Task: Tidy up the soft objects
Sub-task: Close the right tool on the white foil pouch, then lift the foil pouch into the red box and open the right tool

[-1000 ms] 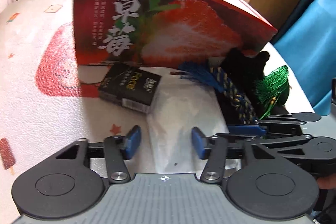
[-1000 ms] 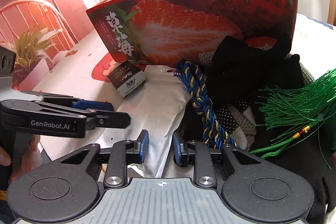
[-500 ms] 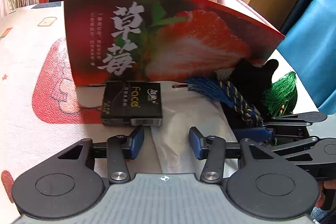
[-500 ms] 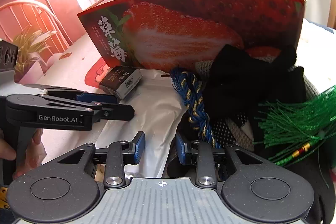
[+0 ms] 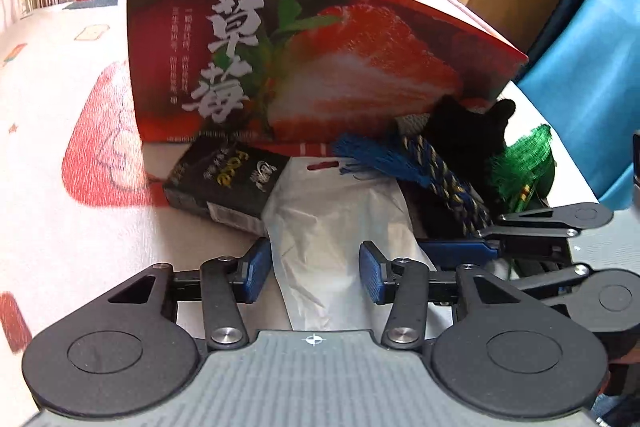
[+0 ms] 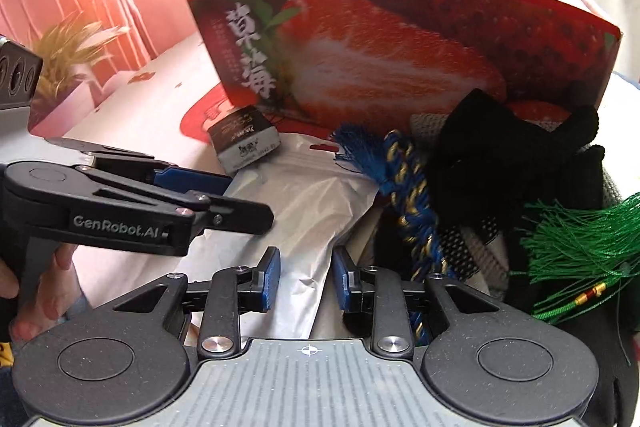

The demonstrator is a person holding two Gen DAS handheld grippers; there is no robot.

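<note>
I hover both tools low over the white plastic pouch (image 5: 340,227), which lies flat on the tabletop in front of the strawberry box (image 5: 304,67). My left gripper (image 5: 310,271) straddles the pouch's near end, jaws apart after narrowing a moment ago, pads not pressing. My right gripper (image 6: 306,275) stands slightly parted over the pouch's right edge, having closed a touch, gripping nothing. The blue-and-gold rope (image 6: 412,203), black knit cloth (image 6: 500,151) and green tassel (image 6: 576,243) crowd the box's right end, likely awaiting boxing.

A blue-gold braided rope (image 6: 412,211), black knit fabric (image 6: 492,163) and green tassel (image 6: 580,239) lie heaped beside a flat white plastic bag (image 5: 340,227).
</note>
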